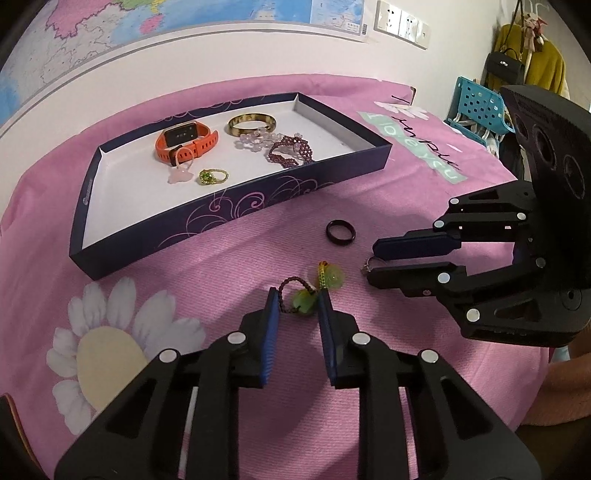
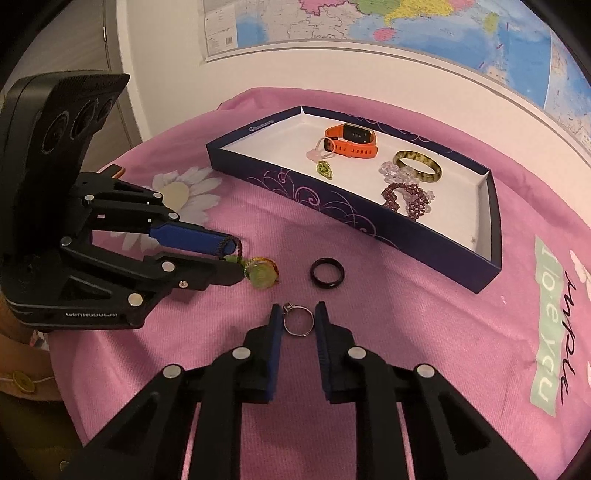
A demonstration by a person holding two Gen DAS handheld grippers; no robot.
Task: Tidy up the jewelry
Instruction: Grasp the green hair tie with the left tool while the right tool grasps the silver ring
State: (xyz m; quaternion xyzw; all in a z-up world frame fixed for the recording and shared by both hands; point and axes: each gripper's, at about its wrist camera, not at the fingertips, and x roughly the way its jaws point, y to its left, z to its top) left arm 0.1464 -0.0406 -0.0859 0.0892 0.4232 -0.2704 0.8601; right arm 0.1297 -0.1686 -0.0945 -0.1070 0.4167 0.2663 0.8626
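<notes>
A silver ring (image 2: 298, 319) lies flat on the pink cloth (image 2: 406, 332) between the fingers of the right gripper (image 2: 298, 318). The jaws stand open a little wider than the ring, one pad on each side of it; whether either pad touches it cannot be told.

Just left of it, the left gripper (image 1: 297, 301) straddles a green charm (image 1: 303, 302) on a dark red beaded loop (image 1: 291, 286). Its jaws are also partly open, with the charm in the gap; from the right wrist view the pads look close on the loop, but a grip cannot be confirmed. A green disc (image 1: 333, 277) with a yellow knot lies on the cloth just beyond the fingertips, joined to the same piece.

A black ring (image 2: 327, 277) lies on the cloth a little past both grippers, apart from each.

Beyond it sits a dark blue tray (image 1: 236, 214) with a white floor. In it are an orange watch (image 1: 186, 142), a mottled yellow bangle (image 1: 252, 124), a clear bead bracelet (image 1: 255, 139) touching the bangle, a dark red bead bracelet (image 1: 290, 151), a small green bead ring (image 1: 212, 176) and a pink flower charm (image 1: 180, 173) by the watch strap.

A map (image 2: 369, 18) hangs on the wall behind.
</notes>
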